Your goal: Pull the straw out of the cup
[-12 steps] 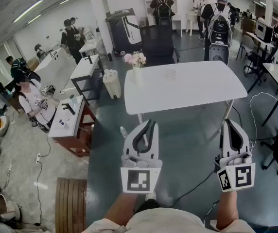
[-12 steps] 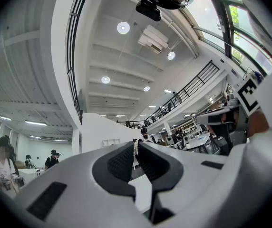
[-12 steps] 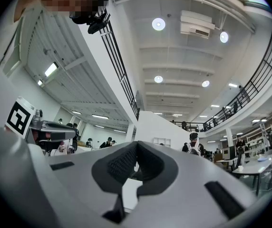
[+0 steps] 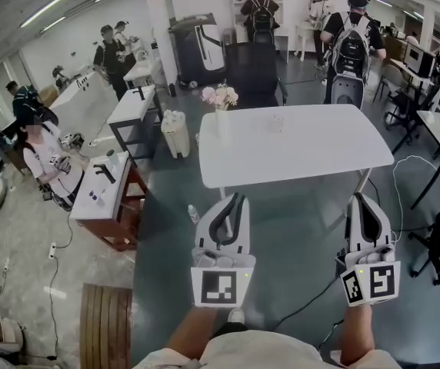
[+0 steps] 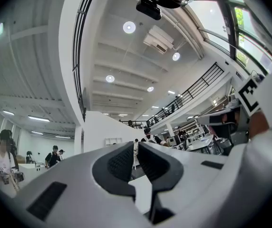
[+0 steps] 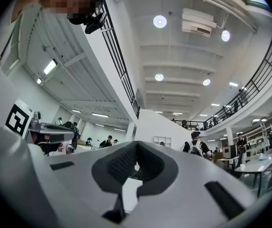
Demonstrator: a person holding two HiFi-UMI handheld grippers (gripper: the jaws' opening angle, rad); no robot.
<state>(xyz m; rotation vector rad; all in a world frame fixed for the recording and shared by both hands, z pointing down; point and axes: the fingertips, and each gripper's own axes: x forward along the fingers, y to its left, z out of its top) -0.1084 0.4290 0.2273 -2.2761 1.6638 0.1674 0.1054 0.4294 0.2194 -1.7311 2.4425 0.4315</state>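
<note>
A small clear cup point(image 4: 275, 120) stands on the white table point(image 4: 297, 156) ahead of me, too far off to make out a straw. My left gripper point(image 4: 235, 199) and right gripper point(image 4: 361, 198) are held side by side in front of my body, well short of the table's near edge. Both are shut with nothing between the pads. In the left gripper view the left gripper point(image 5: 136, 144) tilts up toward the ceiling, pads together. In the right gripper view the right gripper point(image 6: 136, 145) does the same. The cup shows in neither gripper view.
A vase of pink flowers point(image 4: 218, 98) stands at the table's far left corner, a black chair point(image 4: 252, 71) behind it. A low wooden table point(image 4: 106, 198) is at left, a bottle point(image 4: 194, 214) and cables point(image 4: 405, 183) lie on the floor, and people stand around the room.
The white table sits slightly lower and nearer in the head view. Both grippers keep the same pose and stay shut.
</note>
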